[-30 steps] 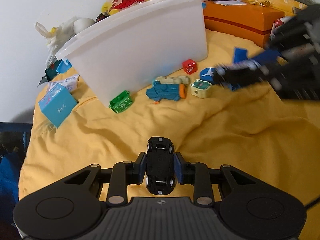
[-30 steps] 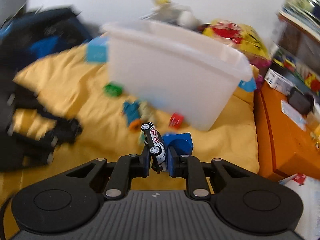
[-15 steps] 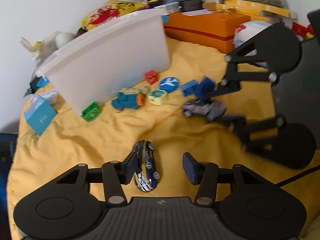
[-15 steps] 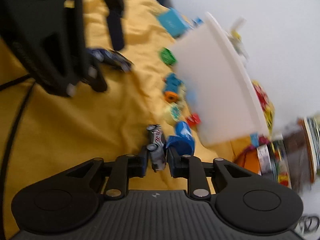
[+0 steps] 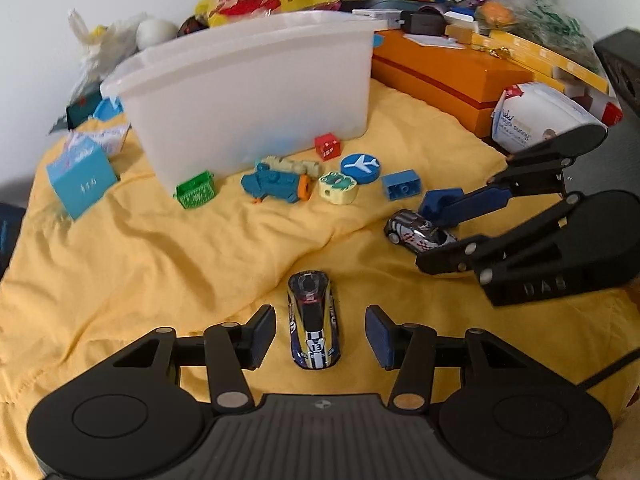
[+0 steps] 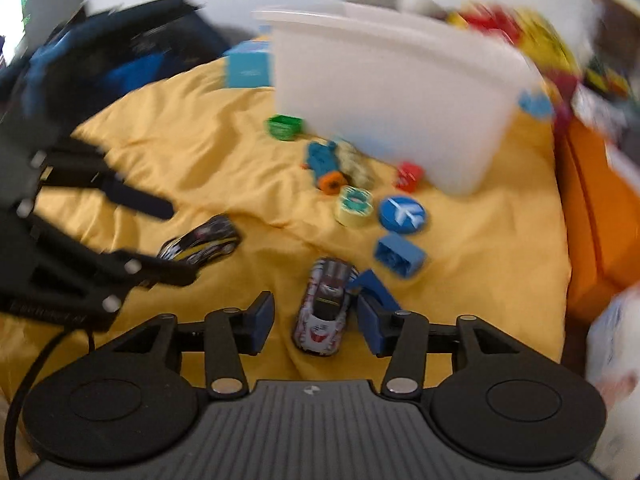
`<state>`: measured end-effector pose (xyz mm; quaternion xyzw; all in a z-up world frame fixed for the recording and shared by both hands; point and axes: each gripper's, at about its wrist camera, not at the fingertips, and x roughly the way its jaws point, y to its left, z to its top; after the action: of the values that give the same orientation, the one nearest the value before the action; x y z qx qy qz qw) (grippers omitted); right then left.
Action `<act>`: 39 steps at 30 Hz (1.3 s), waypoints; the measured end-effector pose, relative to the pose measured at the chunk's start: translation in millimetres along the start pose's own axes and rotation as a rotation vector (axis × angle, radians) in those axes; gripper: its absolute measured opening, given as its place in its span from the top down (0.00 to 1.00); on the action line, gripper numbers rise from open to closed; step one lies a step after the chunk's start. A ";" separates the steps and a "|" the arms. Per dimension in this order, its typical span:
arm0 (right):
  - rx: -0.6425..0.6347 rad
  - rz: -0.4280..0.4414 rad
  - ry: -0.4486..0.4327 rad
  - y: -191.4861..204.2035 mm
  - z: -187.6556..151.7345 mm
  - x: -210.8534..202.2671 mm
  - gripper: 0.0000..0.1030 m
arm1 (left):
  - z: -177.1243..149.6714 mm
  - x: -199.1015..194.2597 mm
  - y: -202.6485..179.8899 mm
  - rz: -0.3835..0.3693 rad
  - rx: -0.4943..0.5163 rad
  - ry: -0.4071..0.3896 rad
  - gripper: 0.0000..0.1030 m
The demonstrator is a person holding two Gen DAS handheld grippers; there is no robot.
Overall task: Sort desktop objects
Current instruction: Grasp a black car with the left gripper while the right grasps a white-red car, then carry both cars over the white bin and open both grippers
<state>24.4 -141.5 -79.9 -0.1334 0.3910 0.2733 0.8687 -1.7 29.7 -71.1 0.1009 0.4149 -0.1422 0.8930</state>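
Observation:
A dark blue and yellow toy car [image 5: 314, 324] lies on the yellow cloth [image 5: 140, 264] between the fingers of my left gripper [image 5: 320, 332], which is open with both pads clear of it. A silver and red toy car [image 6: 324, 312] rests on the cloth between the fingers of my right gripper [image 6: 316, 322]. Those jaws are opening and the pads do not press on it. The left wrist view shows the right gripper [image 5: 432, 232] around the silver car [image 5: 416, 232]. In the blurred right wrist view the left gripper [image 6: 172, 240] frames the dark car [image 6: 200, 242].
A white plastic bin [image 5: 256, 92] stands at the back. Along its front lie a green basket [image 5: 195, 196], a blue toy [image 5: 276, 186], a red cube [image 5: 328, 146], a plane disc [image 5: 360, 166] and a blue brick [image 5: 401, 186]. An orange box [image 5: 452, 76] is at the right.
Both grippers were shut on their cars a second ago. The left one opened and its car rolled upright onto the cloth. The right one came down, set the silver car down and spread its jaws.

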 end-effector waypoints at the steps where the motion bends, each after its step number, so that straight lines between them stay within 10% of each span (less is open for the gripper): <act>1: 0.045 -0.001 0.009 -4.4 -0.7 3.4 0.51 | 0.3 3.1 2.5 -0.005 -0.007 0.005 0.48; 12: 0.058 -0.041 0.038 10.5 -4.1 10.6 0.68 | -2.4 21.3 14.3 -0.068 -0.068 0.050 0.68; 20: 0.130 -0.006 -0.004 -7.9 24.6 -18.2 0.68 | 28.5 -23.9 34.8 -0.097 -0.113 -0.096 0.68; 27: 0.133 0.019 -0.148 -14.2 62.2 -50.8 0.68 | 83.5 -58.2 62.2 -0.053 -0.100 -0.257 0.68; 39: 0.128 -0.205 -0.427 -47.7 166.5 -46.5 0.68 | 201.1 -36.6 105.3 0.083 -0.085 -0.406 0.68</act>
<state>127.6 -123.5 65.6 -0.0562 0.1994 0.1803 0.9615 154.6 74.9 91.4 0.0496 0.2277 -0.1054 0.9668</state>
